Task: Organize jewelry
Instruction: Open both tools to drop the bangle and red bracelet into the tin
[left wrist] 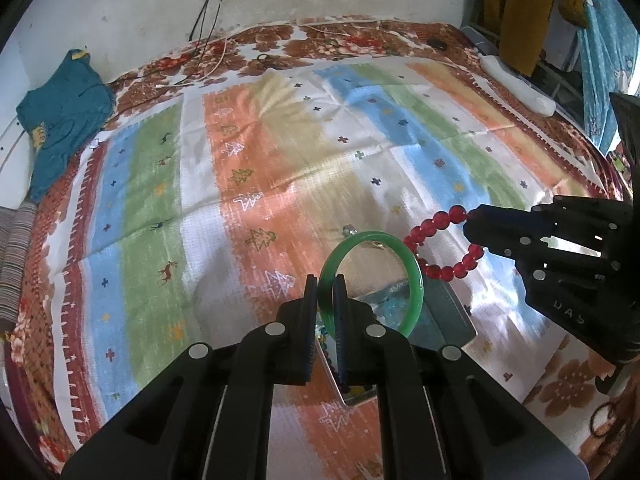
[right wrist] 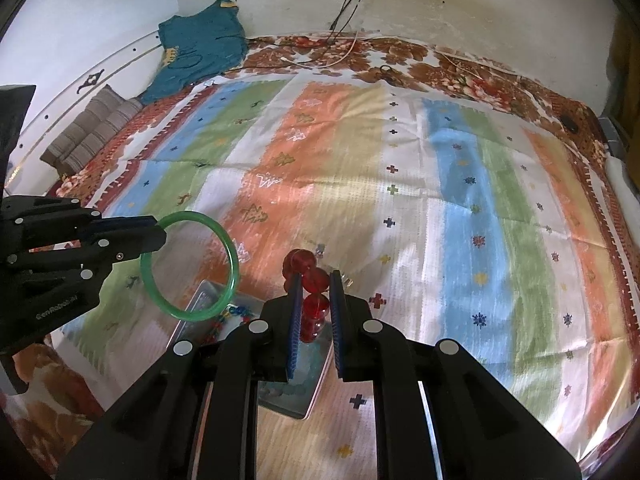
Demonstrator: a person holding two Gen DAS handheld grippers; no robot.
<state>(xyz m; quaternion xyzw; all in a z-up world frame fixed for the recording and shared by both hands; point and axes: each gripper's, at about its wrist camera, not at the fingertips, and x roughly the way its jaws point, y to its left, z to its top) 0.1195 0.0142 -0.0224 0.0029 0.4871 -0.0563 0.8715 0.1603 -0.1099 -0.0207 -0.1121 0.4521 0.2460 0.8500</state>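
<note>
My left gripper (left wrist: 325,286) is shut on a green bangle (left wrist: 416,276), holding it upright above an open metal jewelry box (left wrist: 452,312). The bangle (right wrist: 230,258) and left gripper (right wrist: 158,230) also show at the left of the right wrist view. My right gripper (right wrist: 316,284) is shut on a red bead bracelet (right wrist: 316,280), held over the same box (right wrist: 296,396). In the left wrist view the right gripper (left wrist: 472,220) enters from the right with the red bracelet (left wrist: 430,232) hanging from it. Colourful beads lie inside the box.
A striped multicolour cloth (left wrist: 280,168) covers a floral bedspread (left wrist: 352,40). A teal garment (left wrist: 60,120) lies at the far left, cables (left wrist: 208,12) hang on the wall, a white object (left wrist: 516,84) lies at the far right edge.
</note>
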